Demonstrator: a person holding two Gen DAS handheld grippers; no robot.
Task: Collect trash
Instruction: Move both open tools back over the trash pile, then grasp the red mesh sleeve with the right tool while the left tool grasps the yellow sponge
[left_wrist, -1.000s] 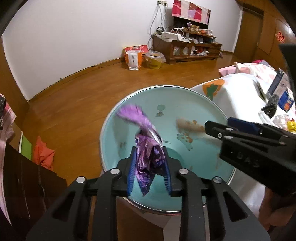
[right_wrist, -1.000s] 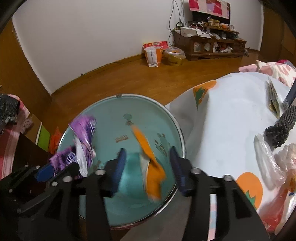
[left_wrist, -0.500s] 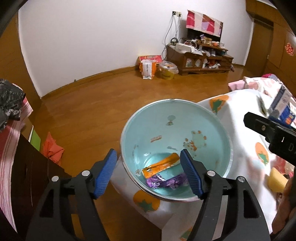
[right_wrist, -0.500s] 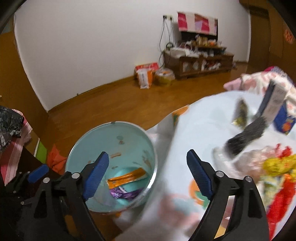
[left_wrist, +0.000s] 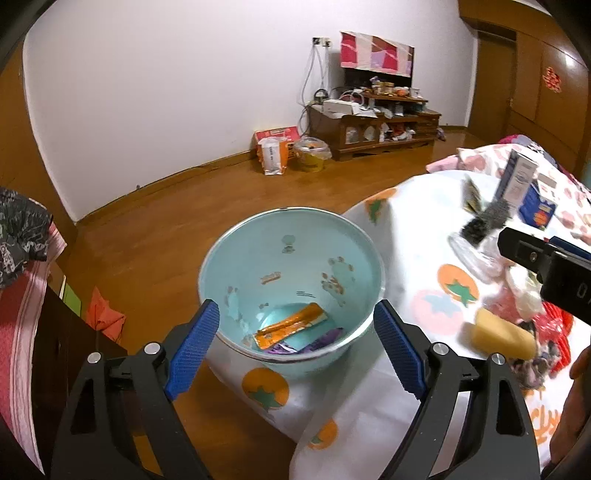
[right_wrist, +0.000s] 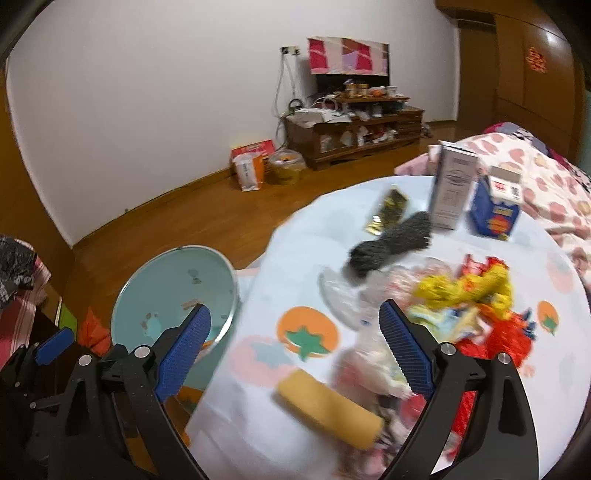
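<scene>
A pale blue bin (left_wrist: 291, 236) stands beside the table, with an orange wrapper (left_wrist: 291, 325) and a purple wrapper (left_wrist: 314, 341) lying at its bottom. My left gripper (left_wrist: 295, 350) hangs above the bin, its jaws opening, nothing between them. My right gripper (right_wrist: 295, 350) is over the table, jaws also opening and empty. Below it lie a yellow roll (right_wrist: 328, 408), clear plastic wrap (right_wrist: 343, 295), and a heap of yellow and red wrappers (right_wrist: 480, 295). In the right wrist view the bin (right_wrist: 173, 280) shows at the left.
The round table wears a white cloth with orange tomato prints (right_wrist: 306, 332). A black scrubber (right_wrist: 388, 240), a grey carton (right_wrist: 452, 184) and a blue carton (right_wrist: 495, 210) stand at its far side. A dark cabinet (left_wrist: 37, 350) is at the left, a bed (right_wrist: 535, 173) behind.
Both grippers let go of their wrappers, which dropped into the bin. Both opened wide and rose back; the right swung rightwards over the table.
</scene>
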